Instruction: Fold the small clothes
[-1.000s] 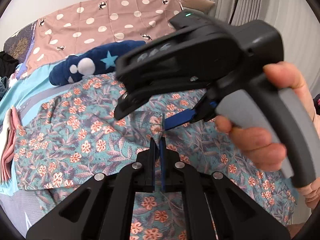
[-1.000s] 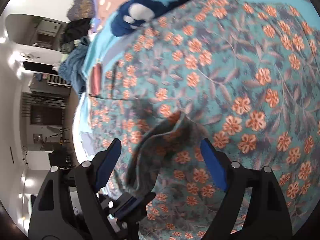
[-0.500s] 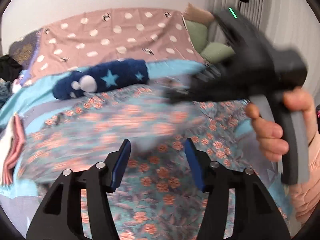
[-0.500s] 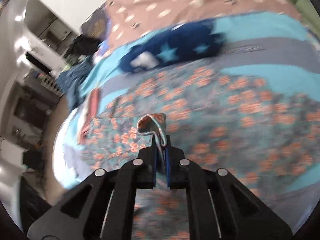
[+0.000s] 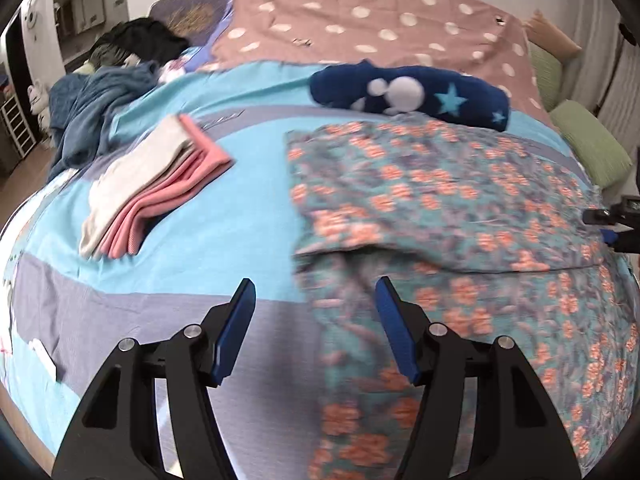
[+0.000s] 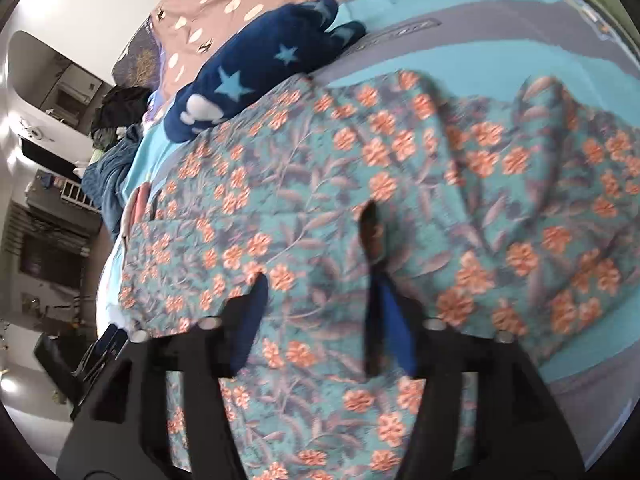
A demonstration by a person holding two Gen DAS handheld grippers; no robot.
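The flowery cloth [image 5: 460, 200] lies flat on the bed [image 5: 200, 248], with one part folded over. The blue star blanket [image 5: 408, 94] sits just behind the cloth. A pink and white folded pile [image 5: 160, 184] is beside the cloth. The left tongs [image 5: 314, 330] are opening over its edge, holding nothing. The right tongs [image 6: 320, 320] are opening above the cloth, not pinching it.

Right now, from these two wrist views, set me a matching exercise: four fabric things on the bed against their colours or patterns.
Things:
1. folded stack
2. plush garment
3. spread garment
4. far bedcover

Descriptions:
A. teal with orange flowers
B. dusty pink with white dots
C. navy with light blue stars
D. cream and pink layers

Pairs: 1-D, 2-C, 3-A, 4-B
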